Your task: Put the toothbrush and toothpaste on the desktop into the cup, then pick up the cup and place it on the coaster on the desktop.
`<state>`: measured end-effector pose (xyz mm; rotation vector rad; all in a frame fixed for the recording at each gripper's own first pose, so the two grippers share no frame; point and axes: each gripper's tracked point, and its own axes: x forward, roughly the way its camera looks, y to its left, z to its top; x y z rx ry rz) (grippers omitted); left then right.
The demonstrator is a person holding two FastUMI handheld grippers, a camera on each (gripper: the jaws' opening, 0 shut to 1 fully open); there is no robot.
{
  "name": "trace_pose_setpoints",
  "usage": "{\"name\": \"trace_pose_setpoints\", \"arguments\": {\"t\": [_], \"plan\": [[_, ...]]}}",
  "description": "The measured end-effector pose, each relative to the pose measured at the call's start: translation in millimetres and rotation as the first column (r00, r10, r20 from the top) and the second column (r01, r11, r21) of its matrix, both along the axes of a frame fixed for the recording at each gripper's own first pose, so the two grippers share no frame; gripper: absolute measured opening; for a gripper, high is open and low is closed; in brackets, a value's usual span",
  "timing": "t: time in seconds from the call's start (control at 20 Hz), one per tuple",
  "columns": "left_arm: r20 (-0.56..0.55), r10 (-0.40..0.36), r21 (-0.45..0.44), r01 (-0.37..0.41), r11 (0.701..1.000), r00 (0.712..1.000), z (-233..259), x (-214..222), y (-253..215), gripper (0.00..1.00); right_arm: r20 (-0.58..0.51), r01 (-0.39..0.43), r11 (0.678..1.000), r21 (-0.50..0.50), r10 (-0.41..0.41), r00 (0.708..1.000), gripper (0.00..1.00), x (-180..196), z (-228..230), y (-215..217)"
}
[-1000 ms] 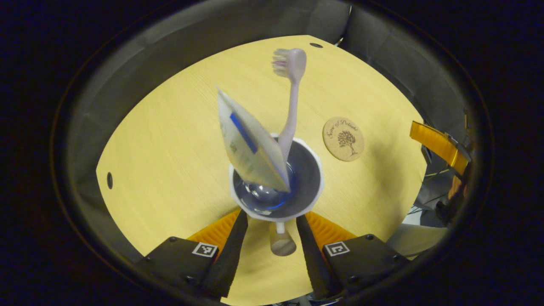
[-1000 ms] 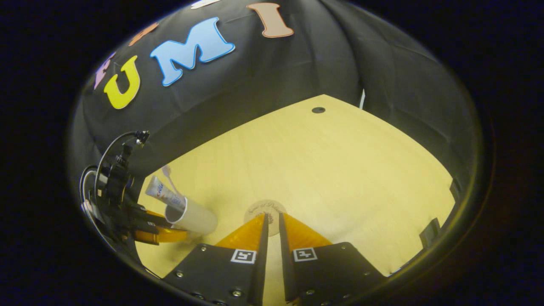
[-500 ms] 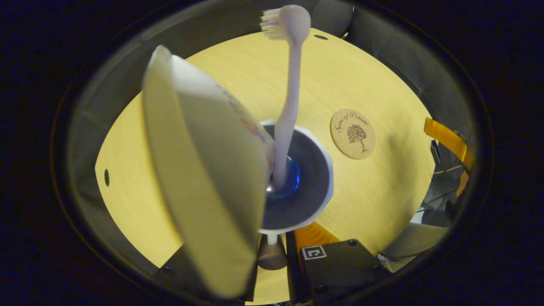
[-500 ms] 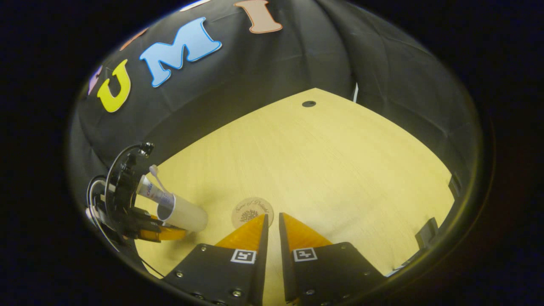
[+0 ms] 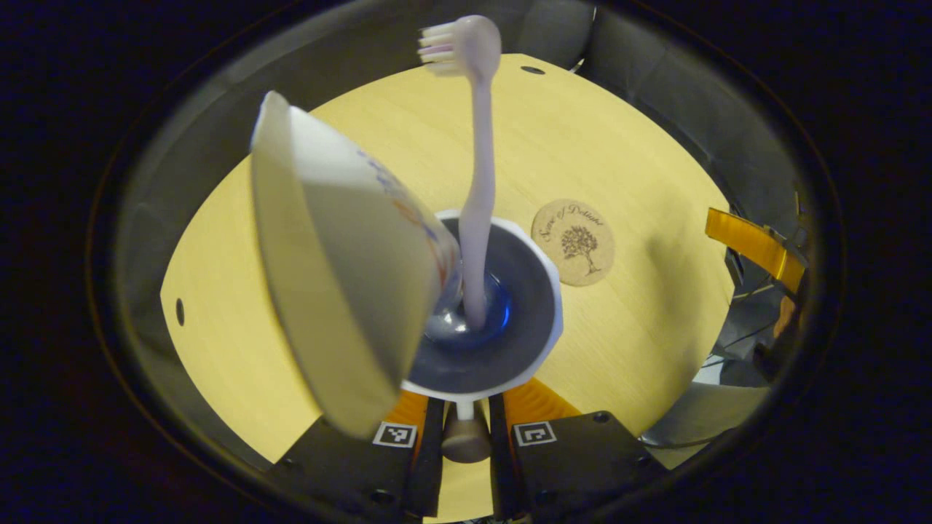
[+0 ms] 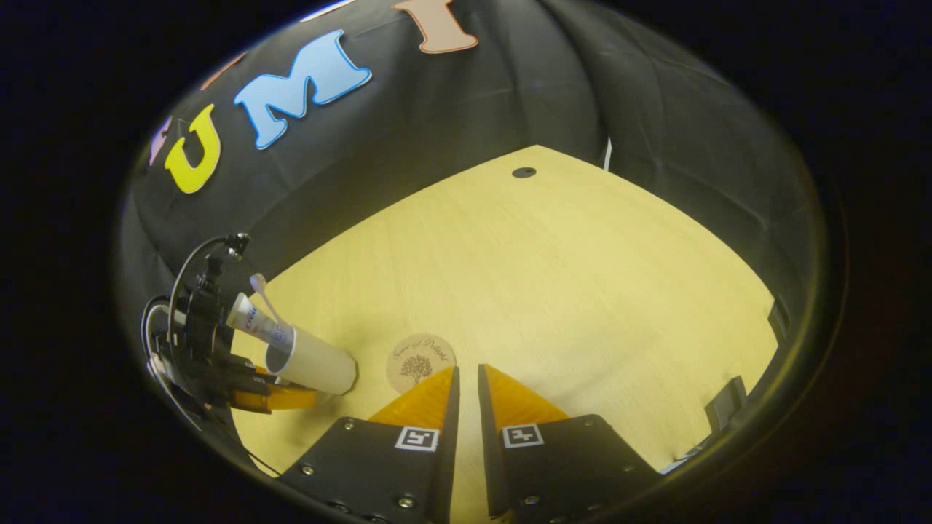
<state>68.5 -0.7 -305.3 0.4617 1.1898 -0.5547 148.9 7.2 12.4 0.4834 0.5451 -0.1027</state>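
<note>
The cup [image 5: 510,320] was white with a faceted rim and a grey inside, its bottom showing blue. In the left gripper view it sat just ahead of the left gripper [image 5: 466,415], whose fingers were drawn close together on either side of a small stem and knob under the cup's near rim; whether both pressed on it could not be told. The toothbrush [image 5: 477,182], pale pink, stood nearly upright in the cup with its bristled head at the top. The toothpaste [image 5: 342,269], a white tube with blue and orange print, leaned out over the cup's left rim, its flat crimped end toward the camera.

The round cork coaster [image 5: 573,242], printed with a tree, lay on the desktop [image 5: 619,145] just right of the cup, apart from it.

In the right gripper view the right gripper [image 6: 466,378] hung over the wood, fingers almost together with a narrow slit between, holding nothing. Bare wood stretched beyond to the far edge.
</note>
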Motion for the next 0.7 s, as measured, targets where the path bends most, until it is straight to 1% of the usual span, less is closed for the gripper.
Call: {"name": "trace_pose_setpoints", "arguments": {"t": [0.25,0.4,0.7], "plan": [[0.016,-0.084,-0.006,0.084,0.996,0.996,9,-1,-47,0.34,0.001,0.008,1.0,0.008,-0.008,1.0,0.18,-6,-1,-14],[0.011,-0.119,-0.009,0.119,0.993,0.993,12,-3,-72,0.34,0.002,0.025,1.0,0.018,-0.025,1.0,0.18,-12,-2,-25],[-0.006,-0.165,0.014,0.165,0.986,0.986,12,-1,-86,0.34,-0.007,0.087,0.995,0.044,-0.087,0.996,0.18,-25,-7,-57]]}}
